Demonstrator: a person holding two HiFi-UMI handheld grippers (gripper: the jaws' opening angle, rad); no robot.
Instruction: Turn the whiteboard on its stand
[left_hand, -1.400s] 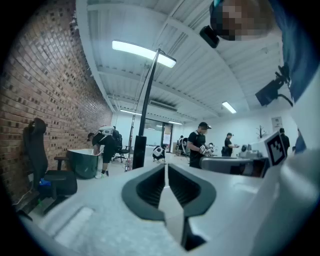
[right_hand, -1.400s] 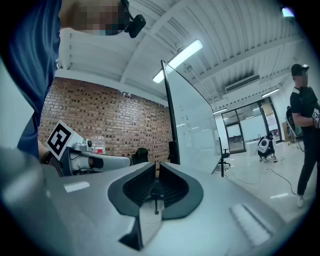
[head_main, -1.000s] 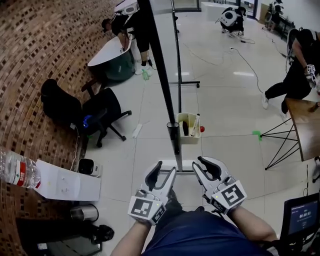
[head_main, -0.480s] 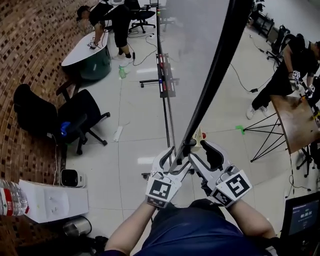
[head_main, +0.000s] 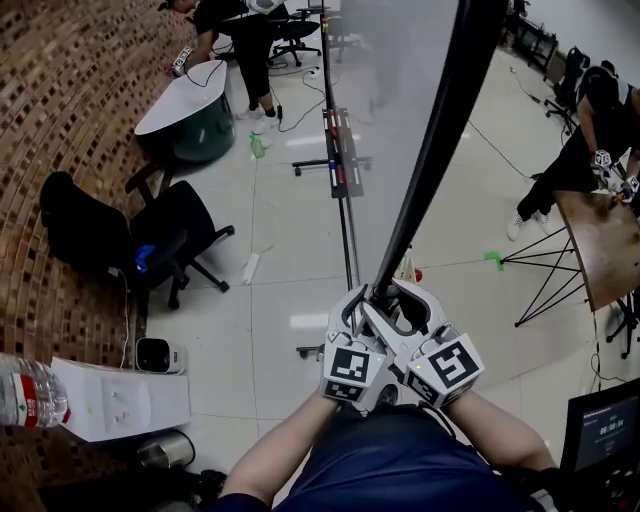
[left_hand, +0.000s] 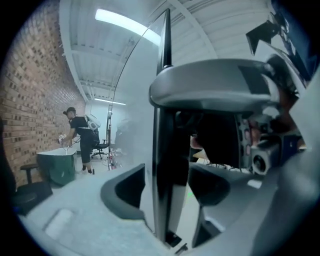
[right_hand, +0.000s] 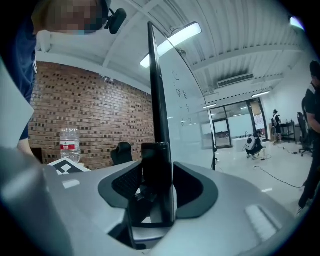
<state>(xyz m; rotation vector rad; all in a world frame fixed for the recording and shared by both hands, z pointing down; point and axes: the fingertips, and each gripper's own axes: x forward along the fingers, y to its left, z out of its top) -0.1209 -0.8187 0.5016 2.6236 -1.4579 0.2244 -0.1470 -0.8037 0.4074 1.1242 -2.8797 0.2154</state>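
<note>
The whiteboard (head_main: 430, 150) is seen edge-on as a long black frame rising to the upper right, with its pale face (right_hand: 182, 110) to one side. Its marker rail (head_main: 338, 150) runs down the middle of the floor view. Both grippers meet at the frame's near lower end. My left gripper (head_main: 358, 300) straddles the black edge (left_hand: 162, 150) with slim gaps beside it, and its jaws are closing. My right gripper (head_main: 402, 296) has the frame's end (right_hand: 157, 165) filling the space between its pads.
A black office chair (head_main: 170, 235) stands at the left by the brick wall. A white box (head_main: 120, 400) and a water bottle (head_main: 25, 390) lie near left. A person bends over a round table (head_main: 190, 95) far left. A wooden table (head_main: 600, 250) and another person (head_main: 580, 140) are at the right.
Both grippers rose from low and apart to the whiteboard's lower end and came together. Their jaws now sit around the frame. The board's edge now slants up to the right.
</note>
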